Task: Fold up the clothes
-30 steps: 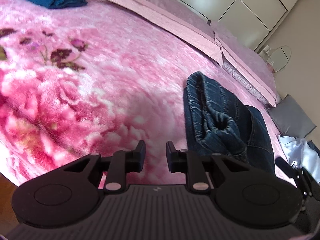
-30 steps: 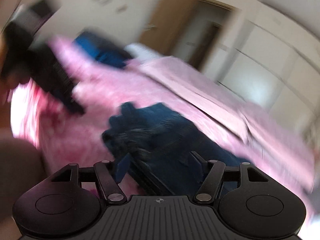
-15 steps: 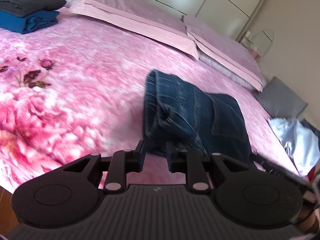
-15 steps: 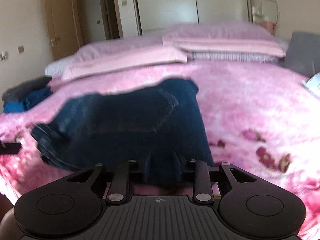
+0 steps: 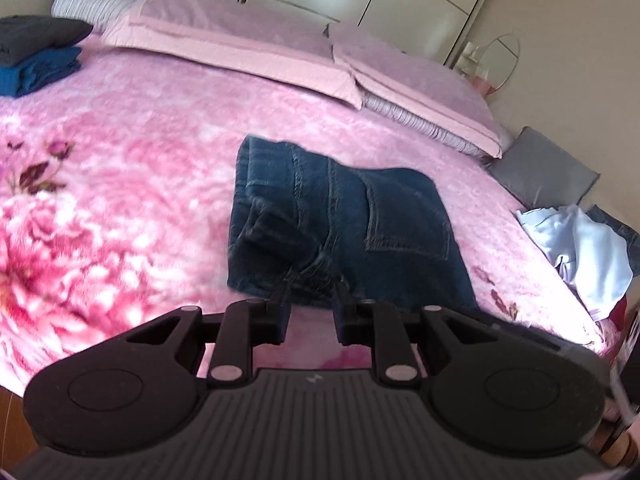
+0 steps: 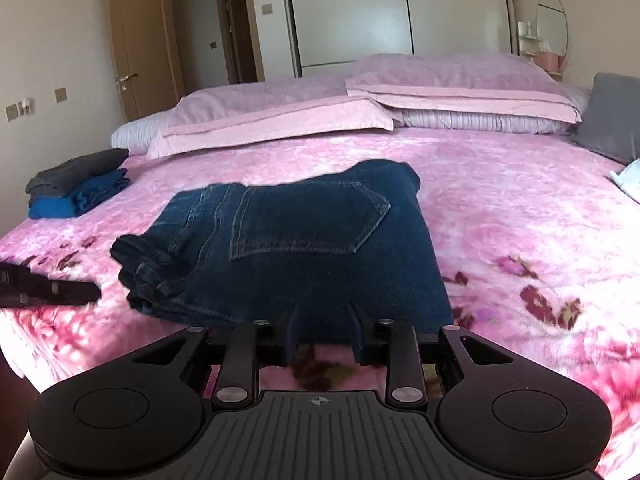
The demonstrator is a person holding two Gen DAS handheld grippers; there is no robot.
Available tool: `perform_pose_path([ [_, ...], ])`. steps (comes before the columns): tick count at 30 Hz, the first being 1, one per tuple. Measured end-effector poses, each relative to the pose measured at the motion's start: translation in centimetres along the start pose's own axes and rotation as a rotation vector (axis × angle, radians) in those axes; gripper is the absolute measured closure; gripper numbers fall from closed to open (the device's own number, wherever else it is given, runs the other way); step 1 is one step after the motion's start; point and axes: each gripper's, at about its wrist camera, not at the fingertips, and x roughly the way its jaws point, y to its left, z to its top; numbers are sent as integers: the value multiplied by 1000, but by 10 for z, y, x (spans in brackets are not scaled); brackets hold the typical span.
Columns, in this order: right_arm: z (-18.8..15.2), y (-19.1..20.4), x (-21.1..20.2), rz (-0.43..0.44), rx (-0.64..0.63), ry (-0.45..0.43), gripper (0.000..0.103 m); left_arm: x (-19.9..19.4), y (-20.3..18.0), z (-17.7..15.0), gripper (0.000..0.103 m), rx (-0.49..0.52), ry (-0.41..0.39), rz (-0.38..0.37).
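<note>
A pink floral blanket (image 6: 500,200) covers the bed and fills most of both views. Across the upper part of each frame lie two pink pillows (image 6: 460,80), with a white wardrobe (image 6: 400,12) behind them. The folded jeans (image 6: 304,240) rest on the blanket at the centre of the right wrist view, back pocket up; in the left wrist view the jeans (image 5: 340,224) sit just right of centre. At the left edge, a folded stack of grey and blue clothes (image 6: 76,188) lies well apart from them. A grey cushion (image 5: 544,172) and a loose white garment (image 5: 580,252) sit at the right edge. The left gripper (image 5: 308,306) at bottom centre has a narrow gap between its fingers, nothing in it. The right gripper (image 6: 322,330) likewise stands slightly parted and empty, just short of the jeans' near edge.
</note>
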Motion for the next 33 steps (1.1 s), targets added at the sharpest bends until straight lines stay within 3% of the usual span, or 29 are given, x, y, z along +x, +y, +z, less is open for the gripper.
perform_pose_path([
  [7,-2,6,0,-19,32,89,73,2,-3,-4,86,38,45,114],
  [11,-4,7,2,-26,36,104,73,4,-6,-7,86,70,54,141],
  [15,-5,5,0,-33,43,104,73,4,-8,-6,86,83,53,130],
  [21,3,2,-7,-38,59,46,73,0,-18,7,86,132,-43,45],
  [25,11,6,-4,-35,55,14,73,13,-24,22,86,190,-80,32],
  [31,14,12,18,-38,39,13,73,61,-15,22,88,296,1,168],
  [33,11,13,31,-45,28,30,73,72,-5,14,87,297,18,177],
])
